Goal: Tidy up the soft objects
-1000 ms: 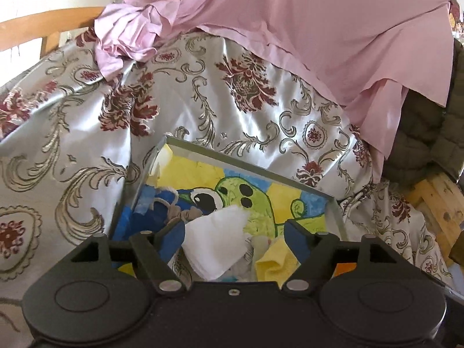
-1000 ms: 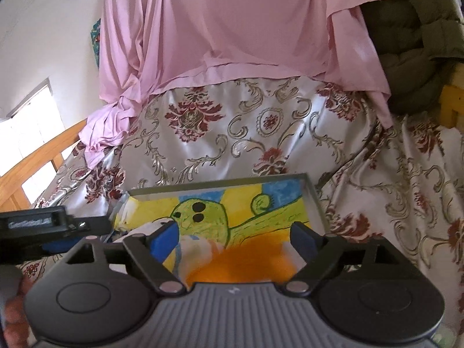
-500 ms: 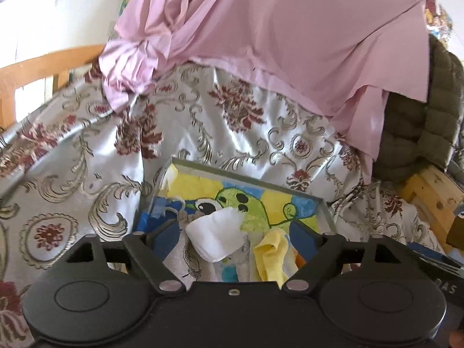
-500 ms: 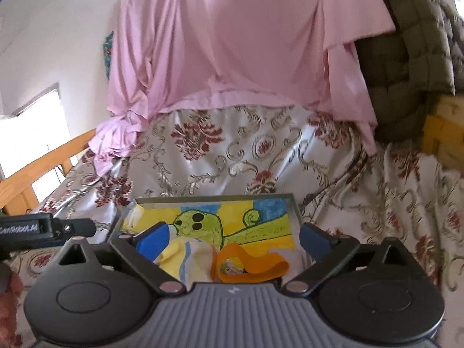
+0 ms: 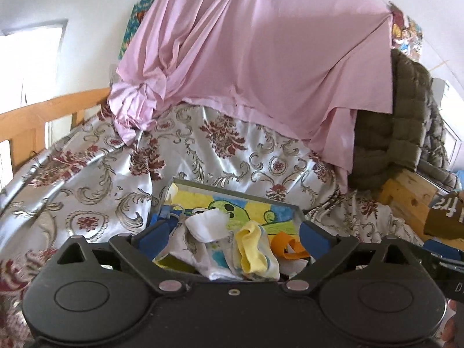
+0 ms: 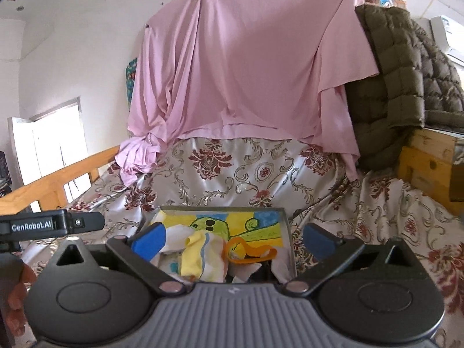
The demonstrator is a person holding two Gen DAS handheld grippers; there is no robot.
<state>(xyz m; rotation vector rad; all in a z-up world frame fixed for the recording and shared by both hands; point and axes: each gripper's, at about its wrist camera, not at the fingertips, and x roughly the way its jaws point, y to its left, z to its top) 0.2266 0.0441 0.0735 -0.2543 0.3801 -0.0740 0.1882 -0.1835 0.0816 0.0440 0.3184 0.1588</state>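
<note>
Left wrist — tray front hidden behind jaws

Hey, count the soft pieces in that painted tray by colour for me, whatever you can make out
White cloth: 1
Yellow cloth: 1
Orange band: 1
Patterned white-and-blue cloth: 1
Blue piece: 1
Total: 5 visible in the tray; any underneath are hidden.

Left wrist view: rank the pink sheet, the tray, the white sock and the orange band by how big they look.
1. pink sheet
2. tray
3. white sock and orange band: look alike in size, and both are crumpled and near the lens, so I won't rank them.
</note>
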